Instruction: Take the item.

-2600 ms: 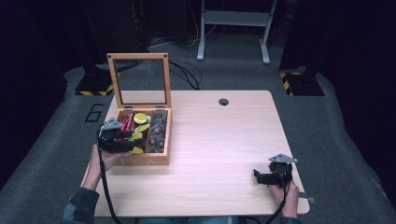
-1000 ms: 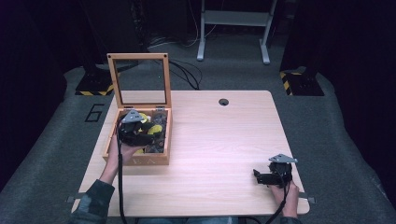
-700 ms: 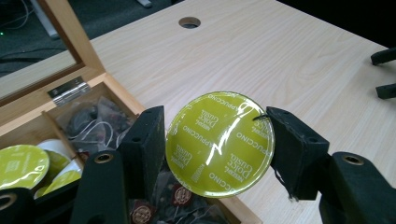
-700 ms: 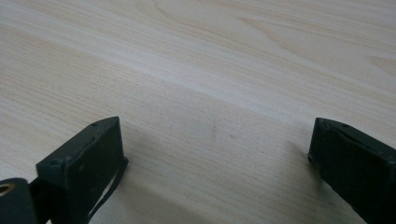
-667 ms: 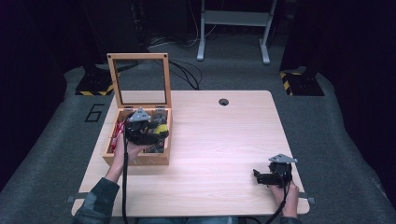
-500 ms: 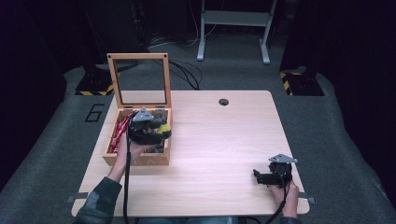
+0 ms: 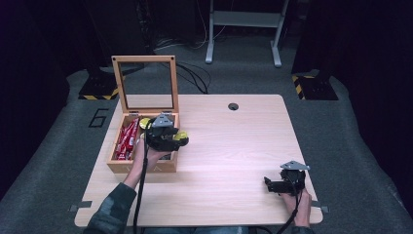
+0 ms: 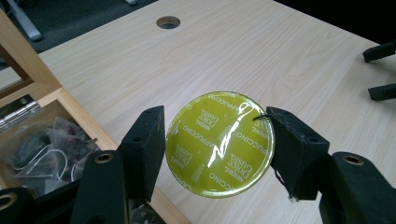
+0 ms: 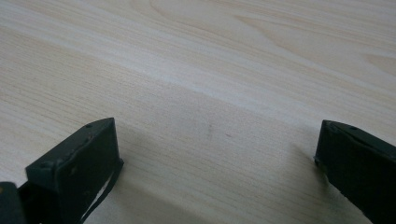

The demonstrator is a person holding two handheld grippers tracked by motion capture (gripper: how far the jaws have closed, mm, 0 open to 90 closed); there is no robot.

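The table is pale wood with a soft grain and rounded corners. It has a small round hole near its far edge. On its left side sits a wooden box with a square lid standing straight up. The lid is a wood frame with a see-through pane. Inside the box, on the left, lie shiny red packets. In the left gripper view, crinkly clear bags holding dark things fill the part of the box near the metal hinge.

The left gripper is held just above the right edge of the box. Its two black jaws squeeze a round, flat, yellow-green coffee capsule from both sides. The capsule has a shiny foil top with small white words in a ring. It is up in the air, over the box edge and the bare table beside it. In the high view the capsule shows as a small yellow spot at the gripper's tip. Another yellow round thing peeks out of the box behind the gripper.

The right gripper rests low on the table near the front right corner, well apart from the box. A hand holds it from behind. Its jaws are spread wide with only bare wood between them. A thin black strap hangs from one jaw.

Dark grey carpet lies around the table, with cables on it behind the box.
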